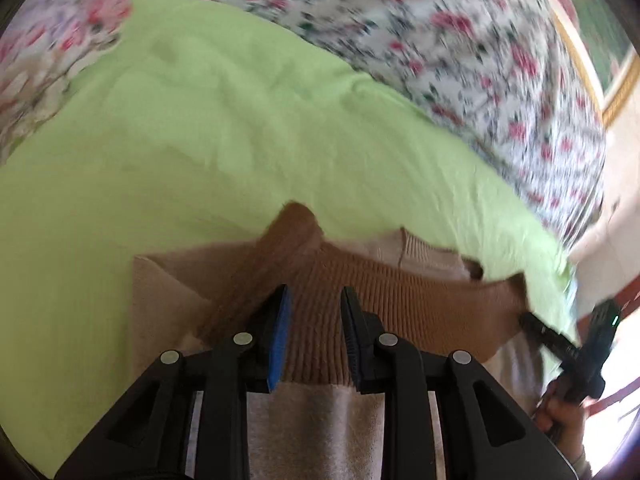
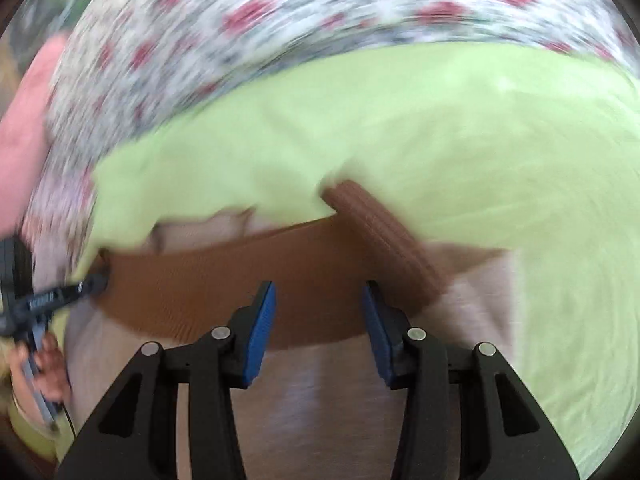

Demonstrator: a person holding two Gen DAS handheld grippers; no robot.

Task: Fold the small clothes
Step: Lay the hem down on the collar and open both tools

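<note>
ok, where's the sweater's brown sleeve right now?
The brown sleeve lies diagonally across the sweater, poking onto the green sheet. In the right wrist view it sits just beyond the open right claw, to its right.

This looked like a home bedroom. A bed carried a white bedspread printed with red and pink flowers (image 1: 460, 40), and a plain lime-green cotton sheet (image 1: 200, 140) was spread over it as the working surface. On the sheet lay a tan and beige ribbed knit garment (image 2: 200, 288). At the right edge of the left wrist view, a gold-trimmed frame or border (image 1: 616, 96) stood against a pale wall.
</note>
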